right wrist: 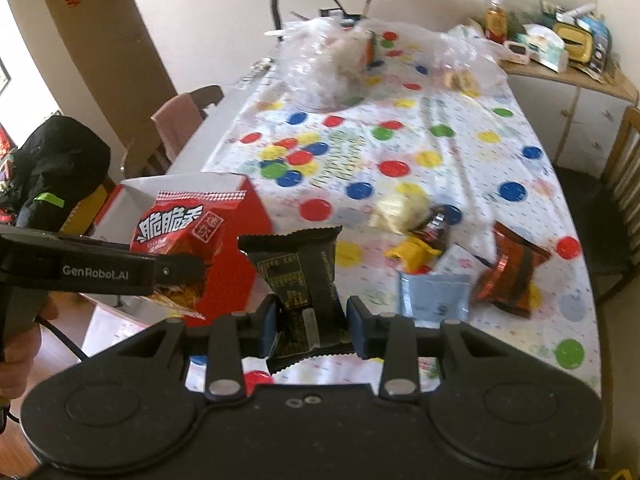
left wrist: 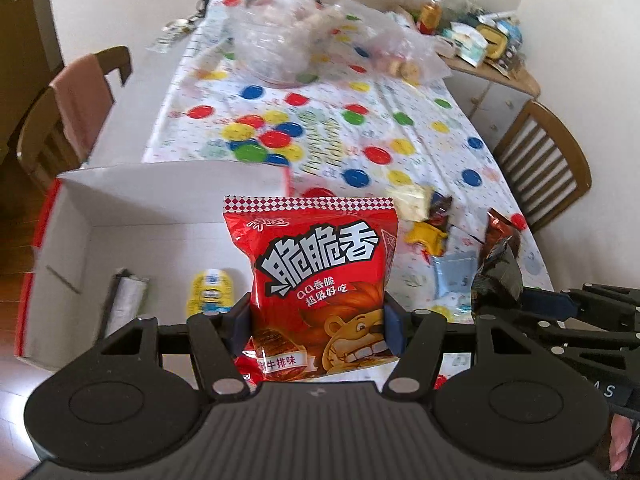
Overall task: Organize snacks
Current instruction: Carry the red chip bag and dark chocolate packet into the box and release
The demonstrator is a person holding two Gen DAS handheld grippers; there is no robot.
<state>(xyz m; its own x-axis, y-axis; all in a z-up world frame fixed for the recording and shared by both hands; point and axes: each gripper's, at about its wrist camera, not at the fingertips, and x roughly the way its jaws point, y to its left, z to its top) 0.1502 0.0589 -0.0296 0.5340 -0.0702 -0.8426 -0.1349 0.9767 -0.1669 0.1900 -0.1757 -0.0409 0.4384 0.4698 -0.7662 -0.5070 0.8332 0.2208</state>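
Looking along the left gripper point(left wrist: 318, 320), its pads pinch the lower sides of a puffy red snack bag point(left wrist: 316, 276) held above the white box point(left wrist: 76, 240); it looks light, slick and crushable, so the sealed edges suit gripping. In the right wrist view, the right gripper point(right wrist: 312, 320) nips a small black packet point(right wrist: 298, 276) at its waist above the table point(right wrist: 460, 140), probably soft and feather-light.

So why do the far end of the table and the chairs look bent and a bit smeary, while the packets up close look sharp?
Left wrist view: the fisheye lens curves the table edges; the red snack bag is crisp, the far plastic bags smeared. Right wrist view: same bending; the black packet is sharp, the orange packet motion-blurred.
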